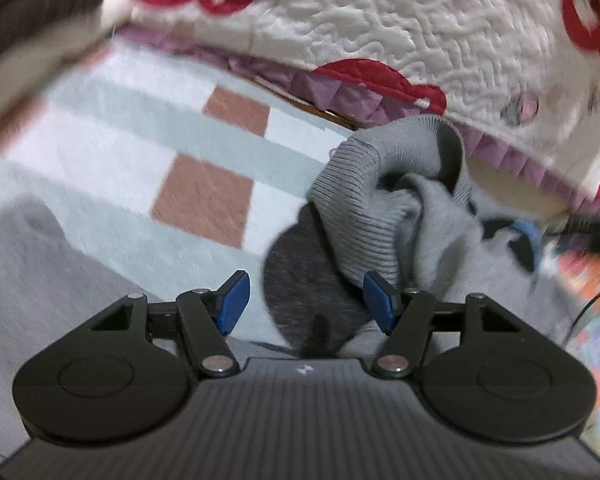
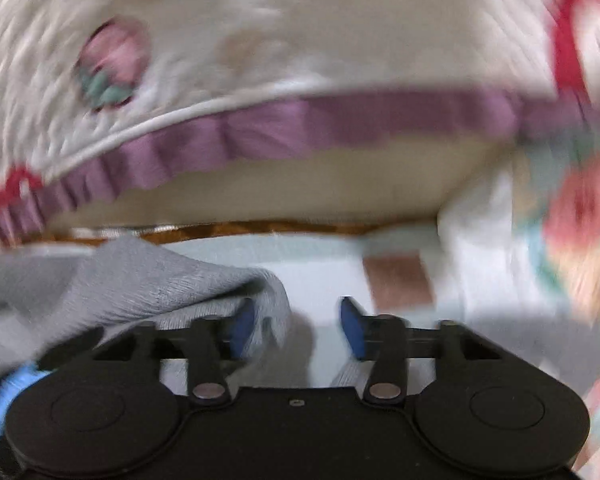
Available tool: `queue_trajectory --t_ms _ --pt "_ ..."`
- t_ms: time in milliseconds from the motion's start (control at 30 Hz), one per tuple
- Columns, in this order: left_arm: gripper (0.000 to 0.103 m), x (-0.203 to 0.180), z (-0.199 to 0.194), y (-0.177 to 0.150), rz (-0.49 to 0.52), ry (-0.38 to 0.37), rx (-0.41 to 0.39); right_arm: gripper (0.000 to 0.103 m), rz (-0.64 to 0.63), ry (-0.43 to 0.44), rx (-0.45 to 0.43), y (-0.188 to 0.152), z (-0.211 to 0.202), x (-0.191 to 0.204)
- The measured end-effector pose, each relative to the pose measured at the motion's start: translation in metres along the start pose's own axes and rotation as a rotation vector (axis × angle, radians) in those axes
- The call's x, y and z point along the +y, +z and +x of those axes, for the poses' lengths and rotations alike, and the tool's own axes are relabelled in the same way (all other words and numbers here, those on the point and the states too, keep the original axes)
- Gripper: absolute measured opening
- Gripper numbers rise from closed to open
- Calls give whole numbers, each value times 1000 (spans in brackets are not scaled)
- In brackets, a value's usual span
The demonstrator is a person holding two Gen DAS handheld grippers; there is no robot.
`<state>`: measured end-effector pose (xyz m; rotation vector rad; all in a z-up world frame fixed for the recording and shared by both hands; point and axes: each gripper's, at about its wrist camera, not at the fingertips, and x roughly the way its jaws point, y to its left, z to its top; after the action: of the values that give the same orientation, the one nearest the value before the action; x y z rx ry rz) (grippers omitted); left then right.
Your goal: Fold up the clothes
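While both views are lying low over the bedding, these are showing, largest first:

Quilt: a cream quilted cover (image 1: 380,20) with red shapes and a purple pleated frill is filling the top of both views; it is blurring badly in the right wrist view (image 2: 300,40).

Checked sheet: a pale sheet (image 1: 140,128) with white and brownish squares is spreading under everything, and is showing again ahead of the right gripper (image 2: 332,264).

Grey sweater: the garment (image 1: 388,208) is lying bunched on the sheet just below the quilt's edge, its ribbed hem standing up in a fold; in the right wrist view (image 2: 140,280) it is draping in from the left.

Floral fabric: a bright patterned cloth (image 2: 580,220) is sitting at the right edge, too smeared to read.

Left gripper: the gripper (image 1: 306,304) is standing wide, with the sweater crowding its right pad and perhaps touching it.

Right gripper: the gripper (image 2: 298,328) is also spread apart and gripping nothing, though a sweater fold is hanging over its left pad and hiding part of it.
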<state>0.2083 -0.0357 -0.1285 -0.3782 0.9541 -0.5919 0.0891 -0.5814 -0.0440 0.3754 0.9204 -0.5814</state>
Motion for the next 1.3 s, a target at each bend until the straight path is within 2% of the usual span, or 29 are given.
queue_trajectory --t_ms 67,133,233,467,533,567,600,700,767,800,833,900,967,1100,1133,1200,1233,1300 --pt "62 12 1 3 -97 -34 7 54 58 32 17 -8 -3 -16" --pt "62 9 8 11 -84 -37 41 54 112 64 33 -16 -5 -31" --pt "62 3 19 24 -65 -40 93 54 85 114 15 -37 -10 -44" --pt "62 -15 57 54 1 -28 191 54 -161 328 -32 -59 -8 -33" --pt "62 -18 68 59 -17 -44 189 46 -228 387 -42 -65 -7 -27" --pt "64 -17 73 60 -57 -67 181 42 -261 397 -42 -65 -8 -21" --pt "65 -16 78 60 -95 -88 173 42 -295 407 -43 -65 -8 -15" --pt "66 -20 93 60 -116 -87 192 42 -395 438 -44 -65 -8 2" --pt "58 -30 103 58 -36 -73 219 43 -461 457 -44 -64 -8 13" --pt "41 -39 103 58 20 -24 201 43 -478 455 -34 -63 -5 16" --pt "11 -44 104 60 27 8 205 43 -492 454 -23 -62 -2 16" --pt "10 -53 106 64 43 73 213 43 -515 474 5 -65 3 16" --pt "9 -69 98 77 124 136 173 43 -515 461 8 -69 4 13" --pt "8 -108 43 130 312 222 -153 43 -515 435 14 -78 7 7" --pt "5 -116 35 138 356 259 -221 43 -515 428 16 -80 7 5" --pt "5 -132 19 154 442 334 -356 43 -515 416 19 -84 8 2" --pt "8 -133 19 157 464 370 -391 43 -516 409 20 -86 9 1" --pt "25 -127 24 157 426 437 -392 42 -516 396 23 -91 10 -2"
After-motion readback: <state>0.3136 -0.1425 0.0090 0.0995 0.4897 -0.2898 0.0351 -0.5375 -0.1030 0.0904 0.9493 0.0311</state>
